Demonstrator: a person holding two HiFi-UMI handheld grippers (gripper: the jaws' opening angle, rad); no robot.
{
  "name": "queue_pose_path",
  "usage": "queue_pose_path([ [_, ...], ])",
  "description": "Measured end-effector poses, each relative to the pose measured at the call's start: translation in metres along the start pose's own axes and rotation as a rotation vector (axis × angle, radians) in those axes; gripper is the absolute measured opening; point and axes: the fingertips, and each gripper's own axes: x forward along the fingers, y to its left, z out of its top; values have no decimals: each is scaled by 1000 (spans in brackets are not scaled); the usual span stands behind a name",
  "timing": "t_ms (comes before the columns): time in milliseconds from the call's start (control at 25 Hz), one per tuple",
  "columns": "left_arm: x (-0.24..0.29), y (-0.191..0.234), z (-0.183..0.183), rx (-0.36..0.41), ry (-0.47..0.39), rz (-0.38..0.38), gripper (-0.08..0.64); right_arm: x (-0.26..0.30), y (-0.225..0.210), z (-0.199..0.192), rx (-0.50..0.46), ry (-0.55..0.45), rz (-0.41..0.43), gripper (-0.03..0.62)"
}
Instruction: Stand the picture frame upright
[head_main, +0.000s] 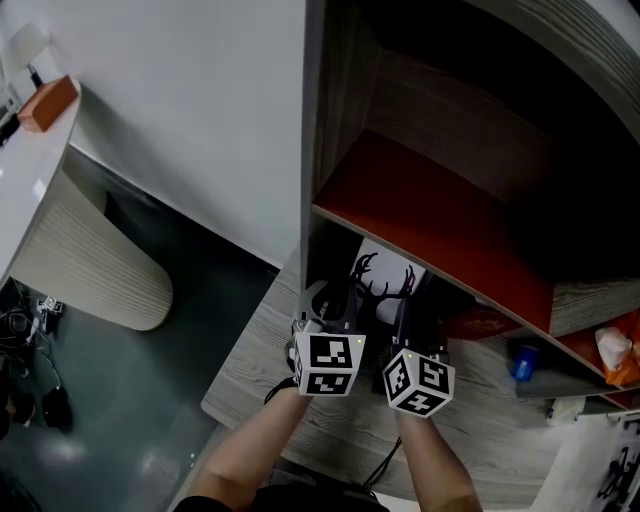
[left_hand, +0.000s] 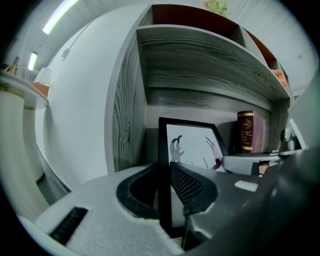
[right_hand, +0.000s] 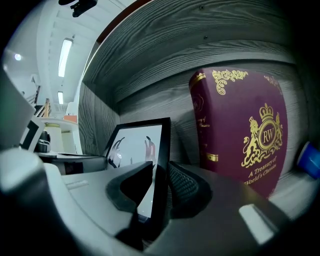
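Black picture frame (left_hand: 192, 142) upright, long axis vertical, face outward; left tool (left_hand: 166, 172), right tool (right_hand: 159, 175) pinch its sides.

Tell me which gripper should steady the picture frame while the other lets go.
Probably left. The left gripper clamps the left edge of the picture frame squarely. The right gripper, clamped on the right edge, sits close beside the burgundy book, so it seems better withdrawn first.

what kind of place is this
Likely an office or showroom: a wood-grain shelf unit holding a frame and a book, a curved white counter beside it, and strip lights overhead.
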Motion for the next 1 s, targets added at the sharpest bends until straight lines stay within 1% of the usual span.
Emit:
queue_pose_path([
  [200,8,0,-5,-2,-2,9,69,4,-4,-4,20,4,-23,81],
  [480,17,3,-8,-3,10,22,69,10,-6,-7,34,13,-25,77],
  [640,23,3,-9,9,6,32,69,13,-8,-8,74,13,-36,73],
  [1000,38,5,-7,-19,4,42,67,17,-12,-4,88,-1,-50,63],
])
